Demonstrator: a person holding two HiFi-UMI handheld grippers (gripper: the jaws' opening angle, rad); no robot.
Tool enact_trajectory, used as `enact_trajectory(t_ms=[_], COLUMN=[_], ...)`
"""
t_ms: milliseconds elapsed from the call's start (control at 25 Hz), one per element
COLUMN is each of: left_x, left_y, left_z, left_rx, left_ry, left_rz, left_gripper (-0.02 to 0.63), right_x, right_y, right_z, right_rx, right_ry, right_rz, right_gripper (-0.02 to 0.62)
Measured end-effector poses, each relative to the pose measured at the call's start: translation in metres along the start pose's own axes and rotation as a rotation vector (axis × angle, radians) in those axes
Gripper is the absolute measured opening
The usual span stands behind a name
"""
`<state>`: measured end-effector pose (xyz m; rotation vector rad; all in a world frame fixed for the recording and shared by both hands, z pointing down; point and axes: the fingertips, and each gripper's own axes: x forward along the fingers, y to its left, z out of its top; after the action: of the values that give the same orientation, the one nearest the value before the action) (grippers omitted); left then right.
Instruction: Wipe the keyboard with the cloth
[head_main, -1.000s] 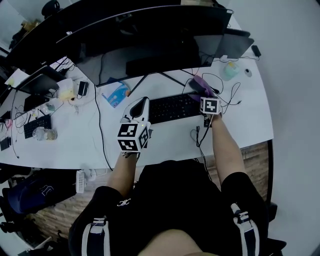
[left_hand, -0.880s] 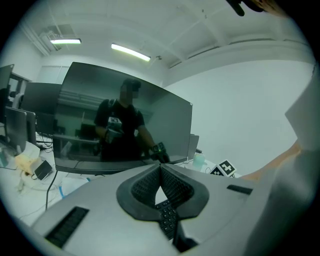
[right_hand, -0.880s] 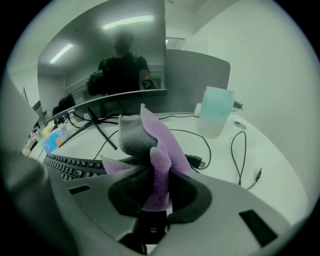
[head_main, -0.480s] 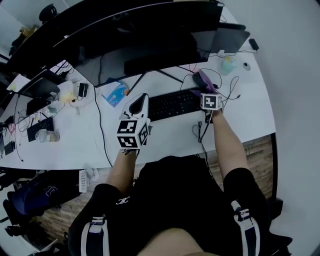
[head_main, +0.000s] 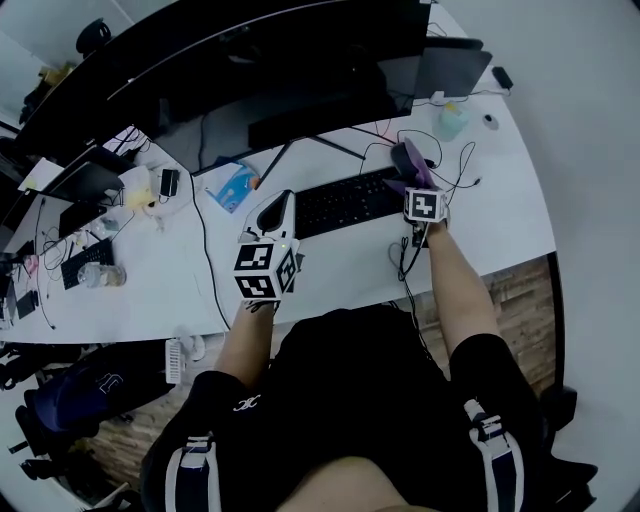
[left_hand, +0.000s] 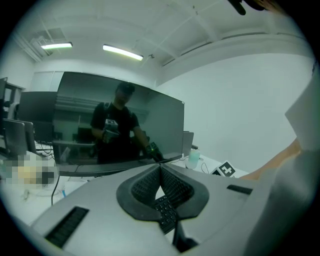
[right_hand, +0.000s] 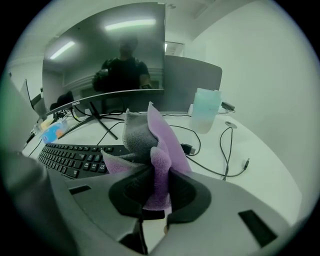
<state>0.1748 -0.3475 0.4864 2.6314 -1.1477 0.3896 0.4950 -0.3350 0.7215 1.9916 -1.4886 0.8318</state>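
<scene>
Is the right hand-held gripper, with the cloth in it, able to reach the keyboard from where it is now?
Probably yes. The right hand-held gripper holds the cloth just beside the right end of the keyboard, and nothing stands between them.

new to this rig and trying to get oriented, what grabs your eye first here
The purple cloth stands out, clamped in the right gripper by the right end of the black keyboard. Behind it, a wide dark monitor spans the white desk. The left gripper hangs shut and empty near the keyboard's left end.
</scene>
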Motion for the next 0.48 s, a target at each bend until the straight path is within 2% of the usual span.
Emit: enact_trajectory(t_ms=[480], left_x=[-0.020], left_y=[-0.002], left_z=[-0.012], left_rx=[-0.005], left_ry=[0.000], left_rz=[-0.023], left_gripper=[0.012], right_x=[-0.021], right_y=[-0.003], right_z=[-0.030], right_rx=[0.073], right_ry=[0.027], right_rz=[-0.062], right_gripper=[0.092])
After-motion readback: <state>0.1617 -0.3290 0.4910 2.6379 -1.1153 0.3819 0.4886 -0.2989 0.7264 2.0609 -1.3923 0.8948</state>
